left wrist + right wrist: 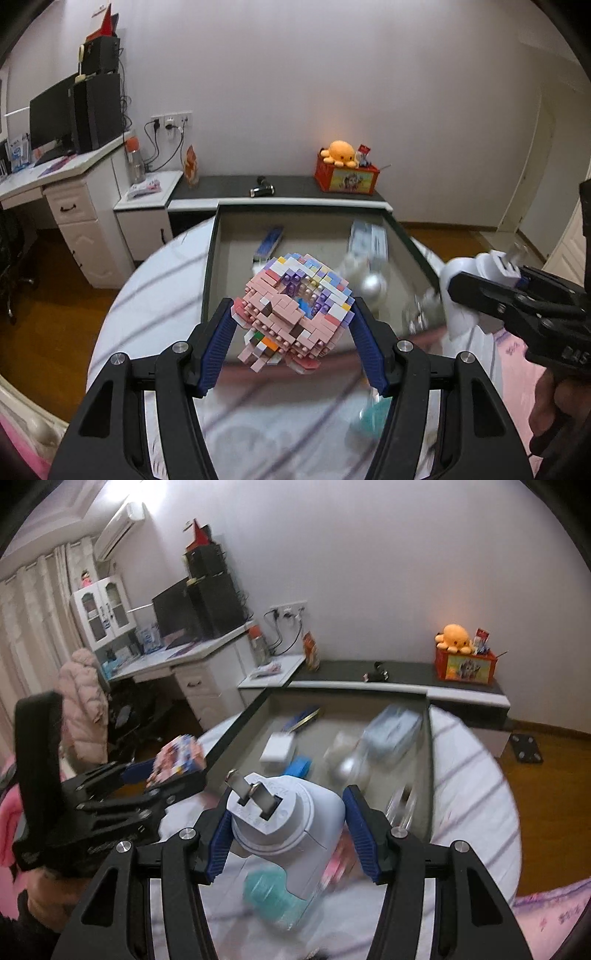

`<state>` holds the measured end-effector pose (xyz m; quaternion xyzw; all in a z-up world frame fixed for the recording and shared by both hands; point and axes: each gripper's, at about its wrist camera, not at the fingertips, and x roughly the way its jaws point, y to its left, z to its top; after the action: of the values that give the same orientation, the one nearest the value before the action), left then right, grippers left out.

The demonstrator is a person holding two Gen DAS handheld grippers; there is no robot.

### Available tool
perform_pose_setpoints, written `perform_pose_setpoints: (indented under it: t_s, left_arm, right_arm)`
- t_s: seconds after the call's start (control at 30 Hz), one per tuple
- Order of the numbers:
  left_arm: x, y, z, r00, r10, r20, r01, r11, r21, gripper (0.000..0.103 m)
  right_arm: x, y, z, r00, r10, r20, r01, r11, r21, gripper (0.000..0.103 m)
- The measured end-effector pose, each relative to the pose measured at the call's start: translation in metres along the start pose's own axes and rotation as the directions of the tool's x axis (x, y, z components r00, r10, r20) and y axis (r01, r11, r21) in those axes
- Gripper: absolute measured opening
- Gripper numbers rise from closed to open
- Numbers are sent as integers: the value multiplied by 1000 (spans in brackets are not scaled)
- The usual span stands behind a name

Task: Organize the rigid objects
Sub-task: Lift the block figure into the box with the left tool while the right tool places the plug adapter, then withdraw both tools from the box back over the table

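Left gripper [291, 325] clamps brick model [295, 314] between blue pads, lifted for carry toward open drawer [212, 258] just ahead; model roughly cubic, no clear long axis. Right gripper [288, 823] grips white plug adapter [284, 816], prongs pointing up and away, long axis along fingers. Drawer contents beyond, blurred.

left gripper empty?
No. The left gripper is shut on a pink brick model, held above the open drawer.
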<state>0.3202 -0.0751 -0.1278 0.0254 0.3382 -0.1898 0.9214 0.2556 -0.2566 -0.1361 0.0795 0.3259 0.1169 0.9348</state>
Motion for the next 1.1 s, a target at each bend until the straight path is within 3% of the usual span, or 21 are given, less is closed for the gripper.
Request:
perform_pose_setpoints:
  t_s: [0.17,0.4,0.67,0.73,0.83,0.87,1.07,1.1]
  left_arm:
    - [40,-7,26,1000,-4,-21,4,1000,5,63]
    - [104,-10,25,992,-2,-123,2,1000,-4,63]
    - [127,-12,11,982,27,-187,-23,999,23,65]
    - [121,-14,10,984,37,-175,-32,999,33,76]
    - [107,-13,8,989,58,-135,-53,998,36,95]
    - [103,-13,9,990,65,-122,-61,998,35,97]
    - [62,-8,6,993,105,-53,-105,994,11,102]
    - [53,-7,5,993,113,-35,-113,994,5,102]
  right_arm:
    - [44,-29,30,999,-28,-37,30,999,38,57]
    - [105,-69,25,988,-50,-146,68,990,125,57]
    - [116,-87,20,980,-97,-173,121,983,137,58]
    - [115,-89,17,979,-102,-178,128,982,141,59]
    - [108,-85,16,983,-94,-158,118,982,151,71]
    - [104,-82,15,983,-109,-148,130,981,143,81]
    - [79,-65,15,986,-133,-103,147,979,141,91]
    - [73,-60,14,986,-137,-94,149,979,141,101]
